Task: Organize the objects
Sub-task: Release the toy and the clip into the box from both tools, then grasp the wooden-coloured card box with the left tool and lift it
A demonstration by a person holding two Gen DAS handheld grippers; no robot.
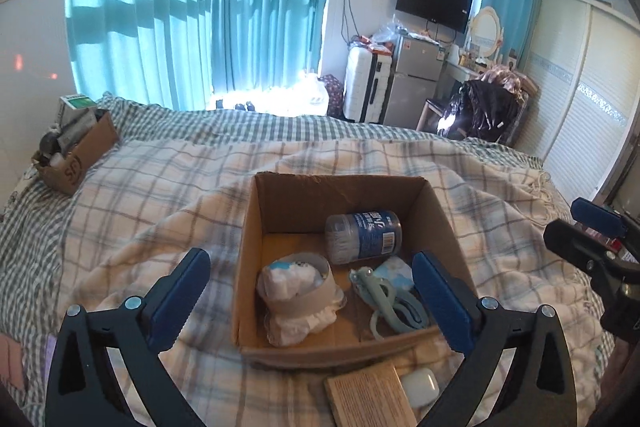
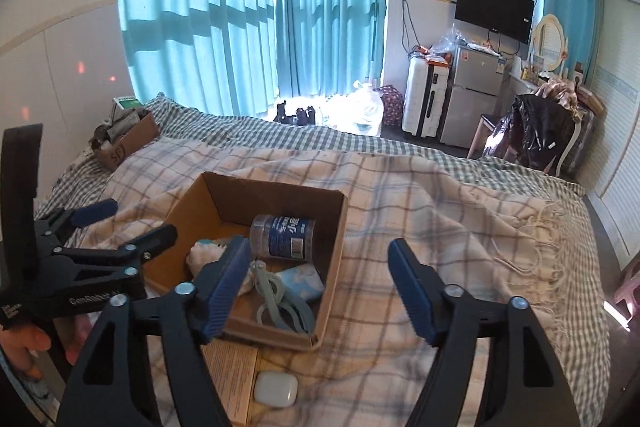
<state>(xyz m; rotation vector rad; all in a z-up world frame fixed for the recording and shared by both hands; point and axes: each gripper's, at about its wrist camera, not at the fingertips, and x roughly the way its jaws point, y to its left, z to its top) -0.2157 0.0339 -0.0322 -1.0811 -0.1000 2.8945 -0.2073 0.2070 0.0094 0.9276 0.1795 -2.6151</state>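
Observation:
An open cardboard box (image 1: 444, 215) (image 2: 338, 247) sits on the plaid blanket. Inside lie a blue-labelled clear jar (image 1: 362, 235) (image 2: 284, 237) on its side, a tape roll with white wrapping (image 1: 298, 291), a pale green clip tool (image 1: 390, 301) (image 2: 280, 301) and a blue-white packet (image 2: 302, 283). In front of the box lie a tan booklet (image 1: 368, 395) (image 2: 232, 375) and a white earbud case (image 1: 418, 385) (image 2: 276, 389). My left gripper (image 1: 312, 303) (image 2: 132, 219) is open and empty over the box's near side. My right gripper (image 2: 320, 291) (image 1: 576, 223) is open and empty, right of the box.
A second cardboard box (image 1: 76, 155) (image 2: 128, 141) full of items stands at the bed's far left. Beyond the bed are blue curtains, a suitcase (image 1: 366, 87), a small fridge (image 1: 412, 83) and a chair with a black bag (image 1: 484, 111). The blanket's fringe (image 2: 536, 227) lies right.

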